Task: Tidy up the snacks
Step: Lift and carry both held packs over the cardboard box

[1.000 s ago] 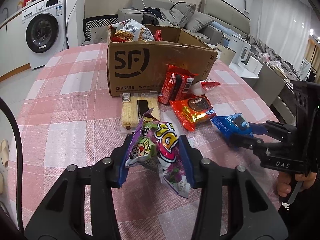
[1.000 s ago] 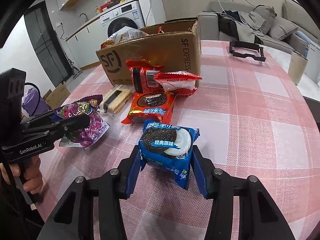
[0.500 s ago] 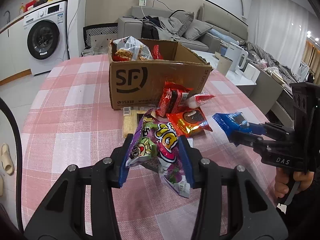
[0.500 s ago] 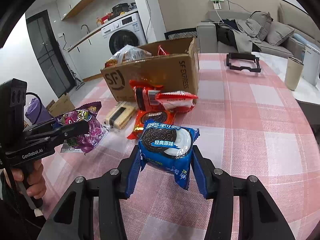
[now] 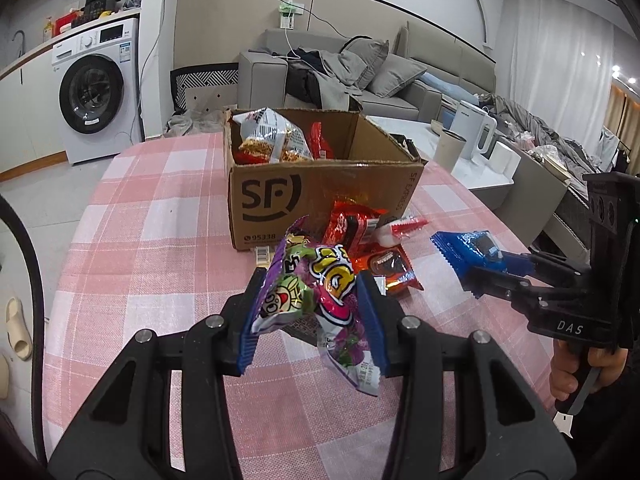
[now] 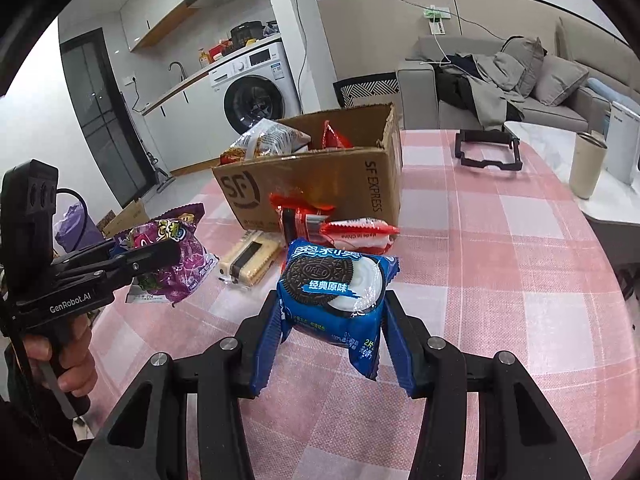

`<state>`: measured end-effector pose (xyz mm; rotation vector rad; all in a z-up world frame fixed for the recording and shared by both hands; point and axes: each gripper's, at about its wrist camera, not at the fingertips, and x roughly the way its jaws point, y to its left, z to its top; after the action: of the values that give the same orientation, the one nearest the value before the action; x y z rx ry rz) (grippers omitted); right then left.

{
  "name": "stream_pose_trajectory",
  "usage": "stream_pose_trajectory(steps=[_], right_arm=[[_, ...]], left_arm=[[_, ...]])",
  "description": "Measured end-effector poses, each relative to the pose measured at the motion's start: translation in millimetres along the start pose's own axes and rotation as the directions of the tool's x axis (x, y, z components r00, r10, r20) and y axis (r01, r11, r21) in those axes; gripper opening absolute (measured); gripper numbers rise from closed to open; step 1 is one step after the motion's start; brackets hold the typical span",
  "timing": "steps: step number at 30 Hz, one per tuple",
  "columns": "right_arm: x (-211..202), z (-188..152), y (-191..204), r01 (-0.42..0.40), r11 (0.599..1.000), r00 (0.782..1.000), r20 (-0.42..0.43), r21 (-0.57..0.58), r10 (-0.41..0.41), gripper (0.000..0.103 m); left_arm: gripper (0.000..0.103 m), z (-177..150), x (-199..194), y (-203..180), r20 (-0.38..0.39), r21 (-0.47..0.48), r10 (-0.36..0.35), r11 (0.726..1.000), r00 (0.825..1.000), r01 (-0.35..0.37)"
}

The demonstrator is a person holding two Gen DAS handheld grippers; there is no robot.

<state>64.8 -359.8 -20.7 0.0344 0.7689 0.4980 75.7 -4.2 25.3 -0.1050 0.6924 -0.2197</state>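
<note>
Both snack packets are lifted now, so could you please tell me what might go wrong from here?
1. The left tongs pinch the purple candy bag by crumpled film, its tail dangling; it could slip.
2. The cardboard box already holds a noodle bag at one end, so a drop there may not settle.
3. Both tongs heading for the box together could collide.

Glossy crinkled purple plastic candy bag [image 5: 316, 300]; shiny blue foil cookie packet [image 6: 336, 292]; matt brown corrugated cardboard box [image 5: 320, 196]; woven pink-checked cloth tablecloth [image 5: 160, 240] under box; matt black plastic left gripper [image 5: 312, 320].
</note>
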Motion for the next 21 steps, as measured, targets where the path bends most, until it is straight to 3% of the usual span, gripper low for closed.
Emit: stream_pose_trajectory(steps=[21], right_arm=[[-10.6, 46.6, 6.9, -0.019, 1.0, 0.996, 0.083, -0.018, 0.02, 0.049]], left_arm=[[0.041, 55.0, -13.9, -8.4, 0.097, 0.033, 0.025, 0.999, 0.995, -0.028]])
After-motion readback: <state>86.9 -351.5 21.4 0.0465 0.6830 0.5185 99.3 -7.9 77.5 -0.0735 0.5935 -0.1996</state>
